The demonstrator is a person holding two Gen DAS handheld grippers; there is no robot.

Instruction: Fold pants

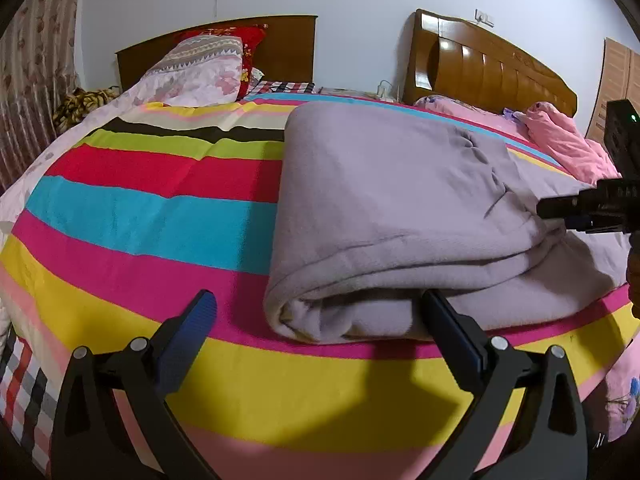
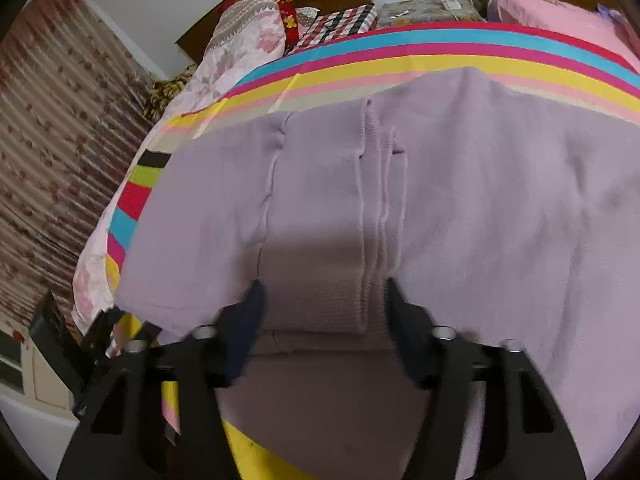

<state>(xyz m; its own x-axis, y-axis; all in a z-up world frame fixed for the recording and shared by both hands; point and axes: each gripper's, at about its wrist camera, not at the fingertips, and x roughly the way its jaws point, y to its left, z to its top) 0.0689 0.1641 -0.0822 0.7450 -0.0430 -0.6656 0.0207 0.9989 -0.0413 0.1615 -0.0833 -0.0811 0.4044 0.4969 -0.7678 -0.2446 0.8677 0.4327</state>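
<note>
Bedroom, striped bedspread (image 1: pixel 160 208). Left view: lilac fleece pants (image 1: pixel 380 216) folded over once upon it; left tongs (image 1: pixel 316 320) spread wide, empty, at near fold. Right view: right tongs (image 2: pixel 324 300) half-closed astride ribbed cuff (image 2: pixel 320 280), seemingly unclamped. Further folding remains.

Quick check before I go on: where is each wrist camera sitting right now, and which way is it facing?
Left wrist: low at the bed's near edge, facing the headboard; its wide-open left gripper frames the folded end of the lilac pants; the right gripper enters from the right.
Right wrist: above the pants, tilted down; the right gripper straddles the ribbed band.
Shared: pants, striped sheet, floral pillow.
</note>
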